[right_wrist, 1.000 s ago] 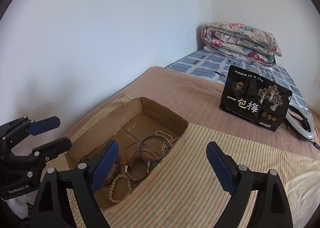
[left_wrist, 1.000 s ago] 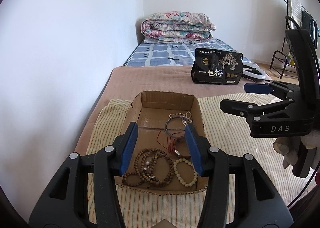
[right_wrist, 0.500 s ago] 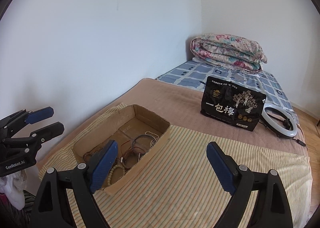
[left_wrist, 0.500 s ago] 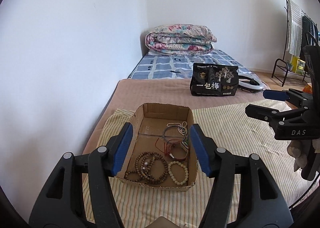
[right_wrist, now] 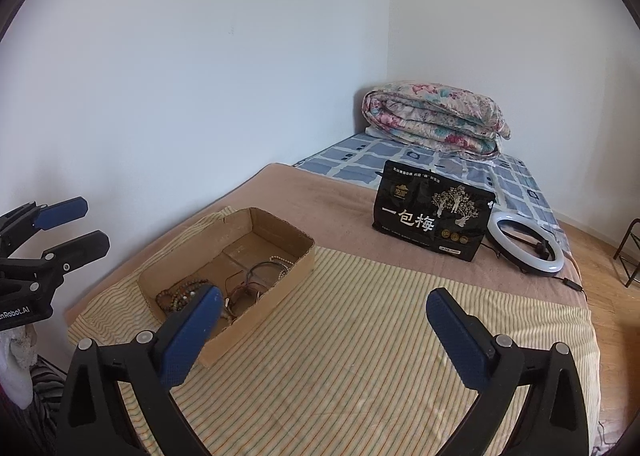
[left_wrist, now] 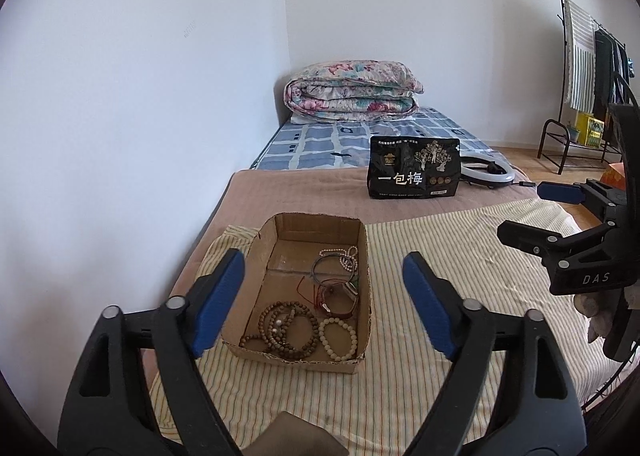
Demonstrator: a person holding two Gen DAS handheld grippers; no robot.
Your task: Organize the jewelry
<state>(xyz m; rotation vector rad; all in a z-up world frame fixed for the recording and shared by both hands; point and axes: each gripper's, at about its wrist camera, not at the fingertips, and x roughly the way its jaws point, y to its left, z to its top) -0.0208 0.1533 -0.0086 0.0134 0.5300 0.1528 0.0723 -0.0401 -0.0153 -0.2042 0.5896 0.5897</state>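
Drew both grippers back from shallow brown cardboard box [left_wrist: 362, 276] on striped cloth [left_wrist: 440, 256]; left gripper [left_wrist: 320, 298] just spread wide, empty; right gripper [right_wrist: 320, 330] likewise; beaded bracelets [left_wrist: 288, 326] inside box.

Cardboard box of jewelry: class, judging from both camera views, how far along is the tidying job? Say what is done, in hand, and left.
Done: the brown bead strands, pale bead bracelet, red cord bracelet and pearl chain all lie inside the cardboard box; none shows on the striped cloth.
In hand: nothing. The left tool has just been opening, the right tool gapes wide, both empty.
Left: apparently nothing.
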